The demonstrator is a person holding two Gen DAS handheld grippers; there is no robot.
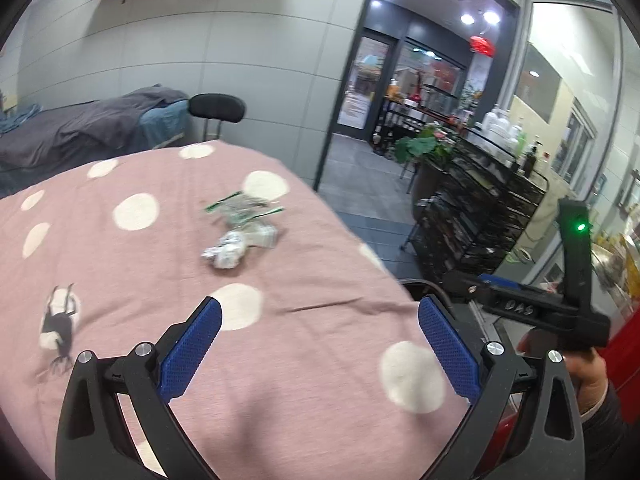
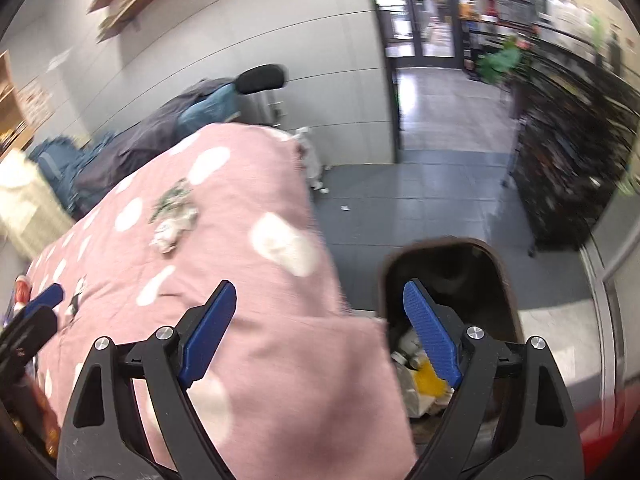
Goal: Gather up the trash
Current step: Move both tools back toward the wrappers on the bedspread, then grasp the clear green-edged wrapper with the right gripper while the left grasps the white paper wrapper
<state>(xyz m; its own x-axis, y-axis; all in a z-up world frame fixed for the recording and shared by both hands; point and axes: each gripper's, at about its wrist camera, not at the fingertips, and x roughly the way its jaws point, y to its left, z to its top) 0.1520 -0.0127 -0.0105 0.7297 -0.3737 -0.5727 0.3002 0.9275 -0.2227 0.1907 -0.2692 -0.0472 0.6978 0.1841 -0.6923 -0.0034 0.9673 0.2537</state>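
Observation:
A pile of crumpled trash lies on the pink dotted cloth: a white foil ball and a green-edged wrapper behind it. The pile also shows in the right wrist view. My left gripper is open and empty above the cloth, short of the trash. My right gripper is open and empty, its right finger over a dark bin that holds several pieces of trash. The right gripper's body shows in the left wrist view.
The cloth-covered table drops off on the right to a grey tiled floor. A black shelf rack stands on the right. A black chair and a covered bed stand behind the table. Small scraps lie on the floor.

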